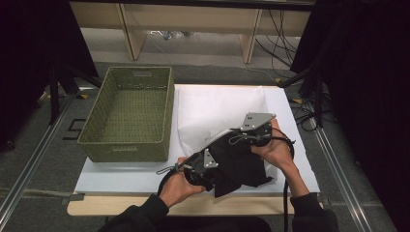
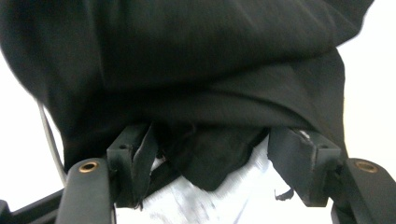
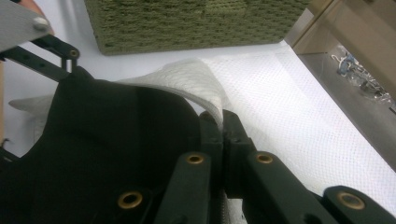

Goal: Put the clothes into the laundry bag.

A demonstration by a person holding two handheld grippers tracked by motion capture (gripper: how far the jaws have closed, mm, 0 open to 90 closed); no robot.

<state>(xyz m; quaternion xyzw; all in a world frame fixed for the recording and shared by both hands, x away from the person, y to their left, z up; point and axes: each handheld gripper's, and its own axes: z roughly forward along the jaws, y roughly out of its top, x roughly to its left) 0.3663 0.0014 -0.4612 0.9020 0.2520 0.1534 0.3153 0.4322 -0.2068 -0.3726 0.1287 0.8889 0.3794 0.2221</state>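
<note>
Black cloth point(image 1: 239, 164) bunched low centre on white tabletop point(image 1: 290, 125), right gripper point(image 3: 223, 122) fingers clenched on white mesh fabric point(image 3: 196, 77), left gripper point(image 2: 219, 156) fingers released astride the cloth, green woven basket point(image 1: 128, 113) upper left not yet filled.

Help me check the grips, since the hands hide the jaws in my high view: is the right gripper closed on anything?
Observer: Yes. The right gripper has its jaws shut on a raised fold of the white cloth.
Operator: And the left one?
Observer: The left gripper has its jaws apart. The black cloth hangs between them, not pinched.
Operator: Is the black cloth in the right jaws too?
Observer: It lies right against the side of one jaw. I cannot tell whether it is pinched.
</note>
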